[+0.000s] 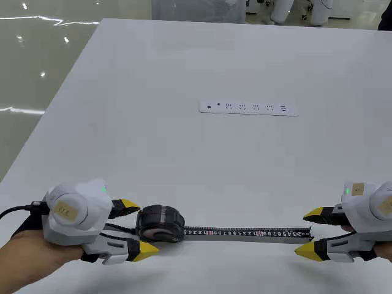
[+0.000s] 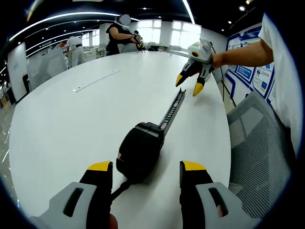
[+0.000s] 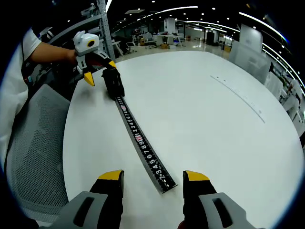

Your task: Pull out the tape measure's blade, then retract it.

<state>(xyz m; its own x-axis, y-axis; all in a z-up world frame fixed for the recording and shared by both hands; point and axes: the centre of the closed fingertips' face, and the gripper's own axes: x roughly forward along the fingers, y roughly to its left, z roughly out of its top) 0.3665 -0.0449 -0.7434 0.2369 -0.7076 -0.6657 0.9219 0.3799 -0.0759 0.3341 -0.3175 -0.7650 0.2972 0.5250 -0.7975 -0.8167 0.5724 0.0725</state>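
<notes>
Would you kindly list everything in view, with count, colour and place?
table: 1, white, under everything.
tape measure: 1, black, near edge, person's left.
blade: 1, black with white numerals, pulled out flat along the near edge.
power strip: 1, white, mid-table.
chair: 1, grey mesh, beside table.
left gripper: 1, white with yellow tips, open, at tape measure.
right gripper: 1, same colours, open, at blade's end, not gripping it.

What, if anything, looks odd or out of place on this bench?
Nothing is spilled or damaged. One oddity: the blade lies pulled out of the tape measure case, flat on the table, though the left gripper and right gripper are both open and hold nothing.
</notes>
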